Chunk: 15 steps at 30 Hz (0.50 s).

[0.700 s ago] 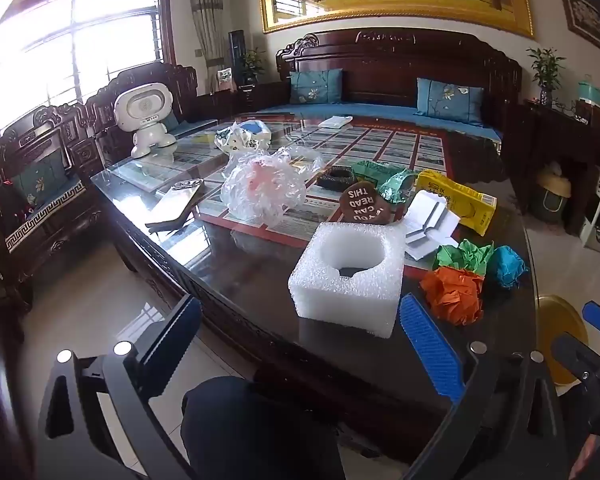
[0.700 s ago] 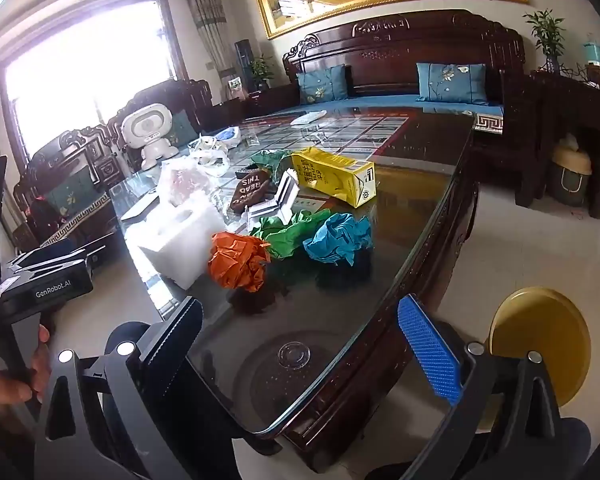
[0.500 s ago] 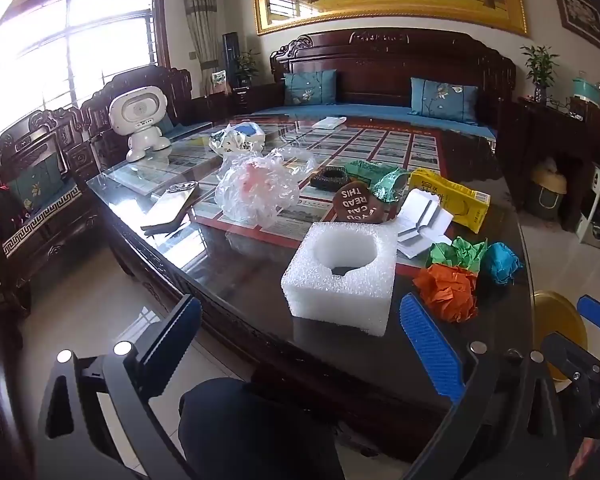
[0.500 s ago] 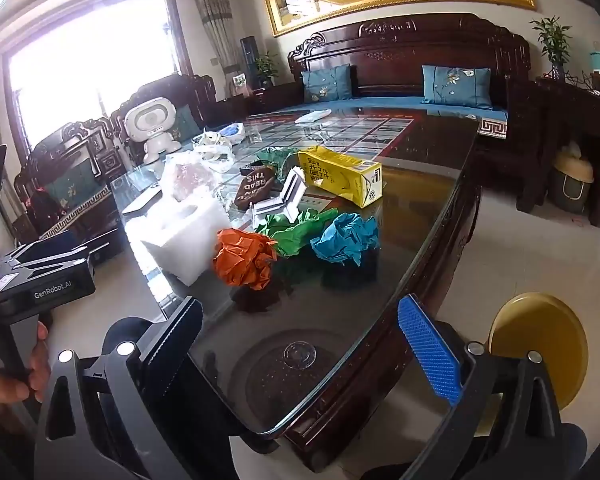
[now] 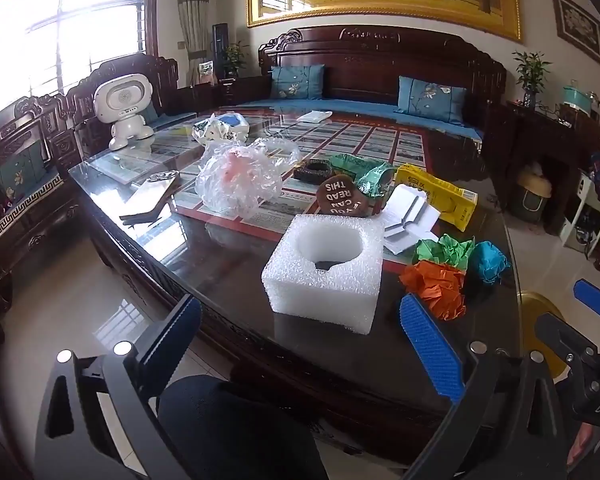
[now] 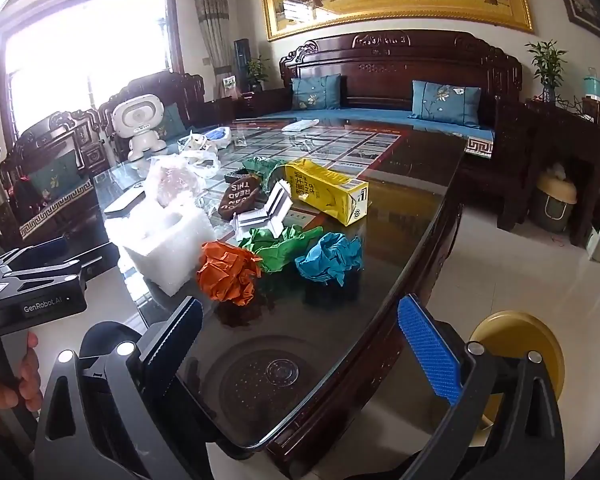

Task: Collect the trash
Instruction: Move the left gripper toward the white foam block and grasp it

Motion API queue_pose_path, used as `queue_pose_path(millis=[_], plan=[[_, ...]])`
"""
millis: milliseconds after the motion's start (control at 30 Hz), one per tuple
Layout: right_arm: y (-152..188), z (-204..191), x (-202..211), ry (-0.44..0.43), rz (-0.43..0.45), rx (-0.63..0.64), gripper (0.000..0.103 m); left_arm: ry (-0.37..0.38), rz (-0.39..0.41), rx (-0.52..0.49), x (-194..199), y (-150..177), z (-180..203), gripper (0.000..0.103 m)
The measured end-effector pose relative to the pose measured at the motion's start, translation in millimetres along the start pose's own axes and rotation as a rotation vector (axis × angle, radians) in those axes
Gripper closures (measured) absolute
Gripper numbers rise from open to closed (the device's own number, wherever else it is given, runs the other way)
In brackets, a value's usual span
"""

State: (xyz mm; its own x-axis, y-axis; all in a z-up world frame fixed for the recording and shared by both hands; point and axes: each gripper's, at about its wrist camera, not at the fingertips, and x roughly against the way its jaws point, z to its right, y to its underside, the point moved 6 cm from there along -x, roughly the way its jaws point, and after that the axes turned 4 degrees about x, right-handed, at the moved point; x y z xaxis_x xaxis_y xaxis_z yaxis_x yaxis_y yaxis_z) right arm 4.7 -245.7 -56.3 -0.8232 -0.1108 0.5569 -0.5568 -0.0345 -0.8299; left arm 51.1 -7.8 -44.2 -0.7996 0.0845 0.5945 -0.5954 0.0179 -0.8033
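left wrist view: left gripper (image 5: 300,332) spread wide, nothing between the fingers, hanging off the near edge of the glass-topped table (image 5: 228,264). white foam block (image 5: 325,270) with a round recess sits right ahead, near the table edge. behind it a clear plastic bag (image 5: 242,178), a brown "you can read this" piece (image 5: 340,200), green foil wrapper (image 5: 366,172), yellow carton (image 5: 440,196) and folded white paper (image 5: 410,214). orange paper ball (image 5: 436,284), green paper ball (image 5: 446,250) and blue paper ball (image 5: 488,260) cluster right of the foam. only this view shows the phone on its stand (image 5: 150,198) clearly. right gripper's blue fingertip (image 5: 592,292) pokes in at far right.

right wrist view: right gripper (image 6: 298,340) also released, empty, over the table corner. orange ball (image 6: 228,272) is the nearest trash, with green (image 6: 280,246) and blue (image 6: 330,258) beside it; the carton (image 6: 326,192) lies further back. only here: the yellow bin (image 6: 516,344) on the floor right of the table, partly hidden by the right finger, and the left gripper body with a hand (image 6: 4,384) on it at far left.

vs 0.7 s ago: both cameras are a bit closer to the table, trash unmoved, both grippers still wide.

a white toy robot (image 5: 124,108) stands at the far left of the table.
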Motion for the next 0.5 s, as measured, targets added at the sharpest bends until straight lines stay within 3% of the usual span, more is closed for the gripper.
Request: queue_pose_path(millis=[167,267,500], plan=[[-5.0,3.0,3.7,0.064,0.011,0.014,0.008,0.013,0.015,0.013,0.2,1.6,-2.8,0.004],[-7.4,4.8,4.0,0.065,0.014,0.004,0.008,-0.01,0.033,-0.012,1.5,1.9,-0.7,0.004],[-5.2,3.7,2.7,0.059,0.01,0.011,0.008,0.05,0.04,0.01,5.3,0.5,4.1,0.004]])
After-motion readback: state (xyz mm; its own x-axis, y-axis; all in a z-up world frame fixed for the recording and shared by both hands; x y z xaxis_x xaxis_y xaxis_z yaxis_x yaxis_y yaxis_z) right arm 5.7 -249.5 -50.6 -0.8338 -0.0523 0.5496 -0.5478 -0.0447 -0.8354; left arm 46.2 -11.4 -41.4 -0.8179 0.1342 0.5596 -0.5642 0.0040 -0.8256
